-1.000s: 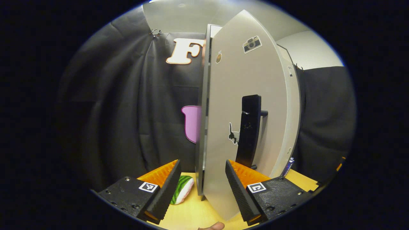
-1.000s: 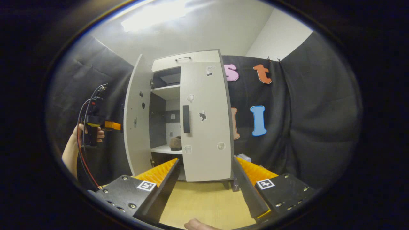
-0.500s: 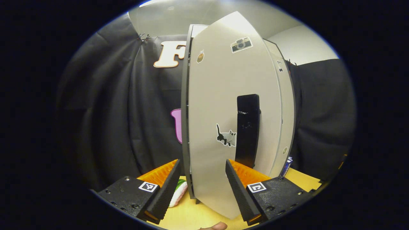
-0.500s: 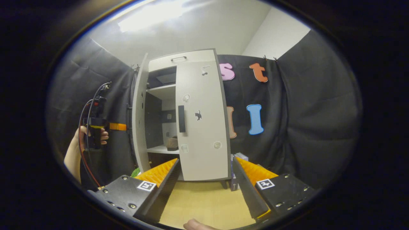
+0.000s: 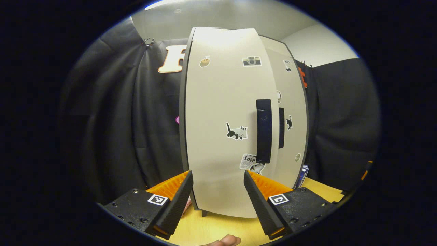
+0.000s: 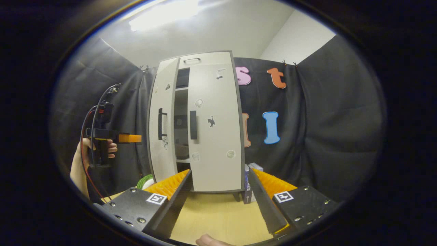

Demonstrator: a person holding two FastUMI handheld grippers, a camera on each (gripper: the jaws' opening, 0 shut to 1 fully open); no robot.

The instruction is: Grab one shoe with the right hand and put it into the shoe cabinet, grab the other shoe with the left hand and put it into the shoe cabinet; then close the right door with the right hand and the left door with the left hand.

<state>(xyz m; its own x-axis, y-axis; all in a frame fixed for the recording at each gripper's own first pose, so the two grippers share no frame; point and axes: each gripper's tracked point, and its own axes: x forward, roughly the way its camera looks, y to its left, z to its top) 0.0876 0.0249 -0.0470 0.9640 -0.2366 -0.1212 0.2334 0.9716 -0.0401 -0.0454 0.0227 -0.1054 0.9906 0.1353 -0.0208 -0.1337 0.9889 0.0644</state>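
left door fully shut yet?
No: in the right gripper view the left door stands ajar, with a dark gap showing shelves between it and the right door.

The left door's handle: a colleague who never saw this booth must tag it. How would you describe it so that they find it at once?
Find the pale shoe cabinet standing on the wooden table before the black cloth. Its left door stands slightly ajar beside the shut right door. The handle is the tall black vertical bar near that door's inner edge, right of a cat sticker.
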